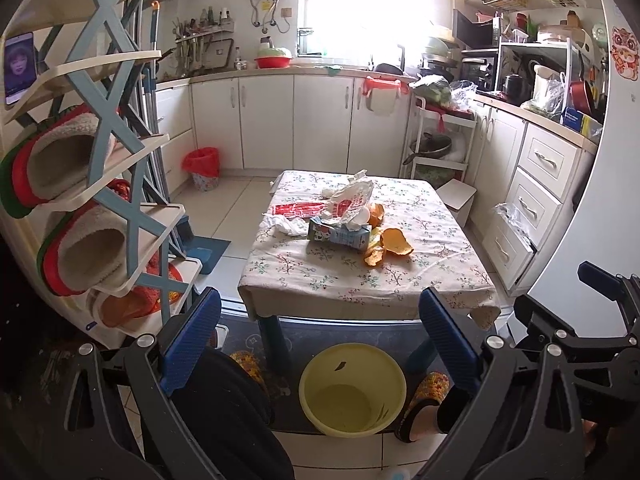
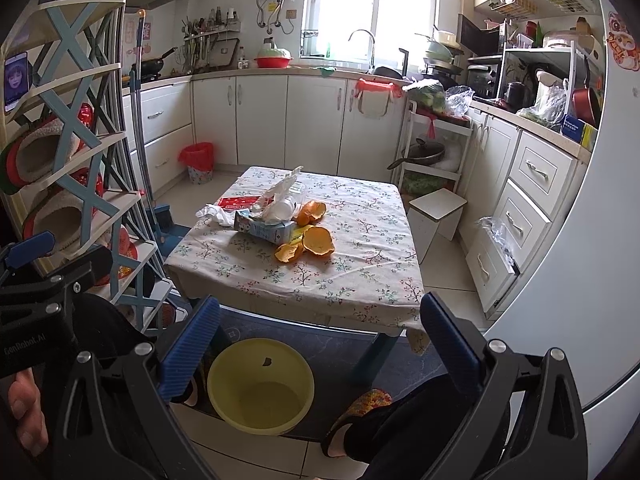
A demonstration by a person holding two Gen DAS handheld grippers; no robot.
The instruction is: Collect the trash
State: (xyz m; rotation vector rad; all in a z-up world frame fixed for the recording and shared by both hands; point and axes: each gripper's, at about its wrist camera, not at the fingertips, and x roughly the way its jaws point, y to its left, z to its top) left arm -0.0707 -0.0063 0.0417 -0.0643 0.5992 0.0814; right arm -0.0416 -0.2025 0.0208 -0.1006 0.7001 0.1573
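A pile of trash lies on the low table [image 1: 320,276] [image 2: 360,264] with the floral cloth: a crushed milk carton [image 1: 340,236] [image 2: 266,230], orange peels [image 1: 394,242] [image 2: 318,242], a crumpled plastic wrapper [image 1: 352,196] [image 2: 280,192], a white tissue [image 1: 286,224] [image 2: 214,213] and a red packet [image 1: 298,209] [image 2: 236,201]. A yellow bucket [image 1: 352,390] [image 2: 260,386] stands on the floor in front of the table. My left gripper [image 1: 320,344] and my right gripper [image 2: 320,344] are both open and hold nothing, well short of the table.
A shoe rack [image 1: 100,168] [image 2: 72,184] with slippers stands at the left. A red-lined bin [image 1: 202,168] [image 2: 198,162] sits by the cabinets. A white stool [image 1: 458,198] [image 2: 436,216] is right of the table. The person's slippered feet [image 1: 424,408] [image 2: 360,412] flank the bucket.
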